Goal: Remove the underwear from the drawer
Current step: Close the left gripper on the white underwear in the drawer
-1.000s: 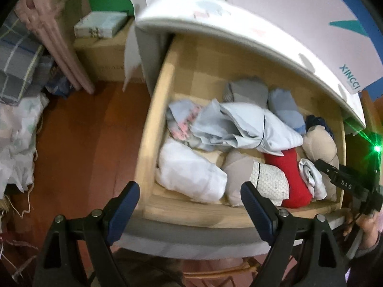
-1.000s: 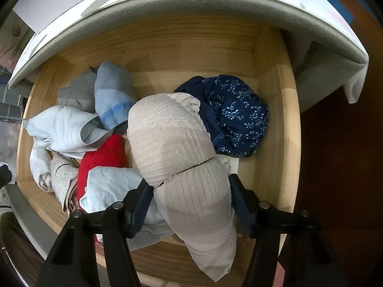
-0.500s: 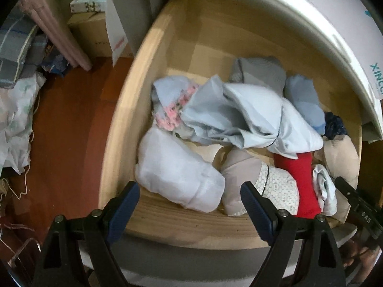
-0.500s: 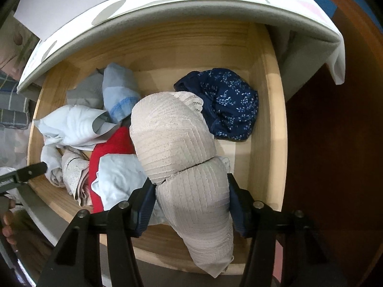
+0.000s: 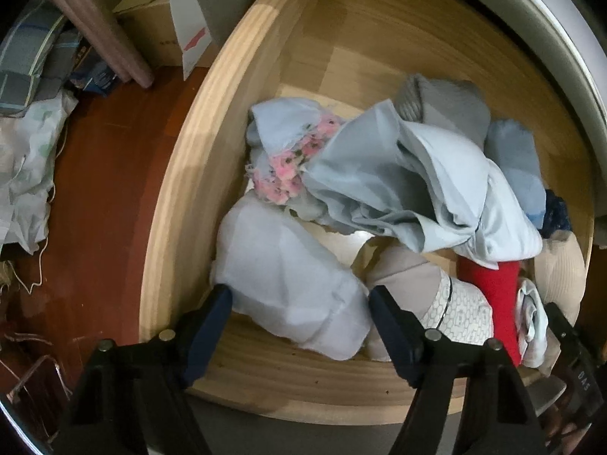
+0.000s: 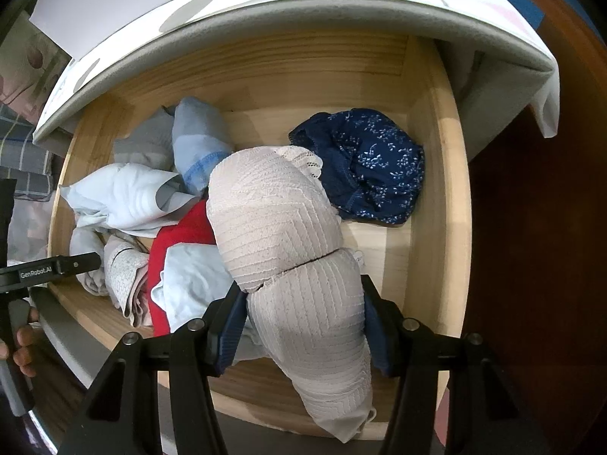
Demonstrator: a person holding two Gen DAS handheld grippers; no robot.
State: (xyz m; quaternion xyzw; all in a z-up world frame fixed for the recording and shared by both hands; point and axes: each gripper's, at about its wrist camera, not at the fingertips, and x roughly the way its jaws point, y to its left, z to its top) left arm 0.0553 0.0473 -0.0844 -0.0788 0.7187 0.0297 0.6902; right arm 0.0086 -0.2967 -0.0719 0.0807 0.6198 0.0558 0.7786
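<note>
A: Dark red floor (image 5: pixel 102 189) all round, cluttered with cloth and boxes at the far left. Then the pale wooden drawer (image 5: pixel 178 197), pulled out under a white padded top (image 6: pixel 341 7).

B: Heaped with folded underwear. Worth noting which piece each tool has?

A: Right gripper (image 6: pixel 299 322) clamped on the beige ribbed piece (image 6: pixel 280 227), pads pressing both flanks of its lower half, upper half bulging above the pile. Left gripper (image 5: pixel 299 322) closing, astride the white bundle (image 5: pixel 288 280) at the near left corner; probably not pressing yet, hard to judge down there.

B: Risks?

A: Snagging. Beige piece lying against the red one (image 6: pixel 178 235) and a pale blue fold (image 6: pixel 189 284); could drag them over the front edge. Loose tail might catch there too.

B: And the white bundle?

A: Soft, smooth, thin; might slip out, or only a top layer get pinched.
</note>
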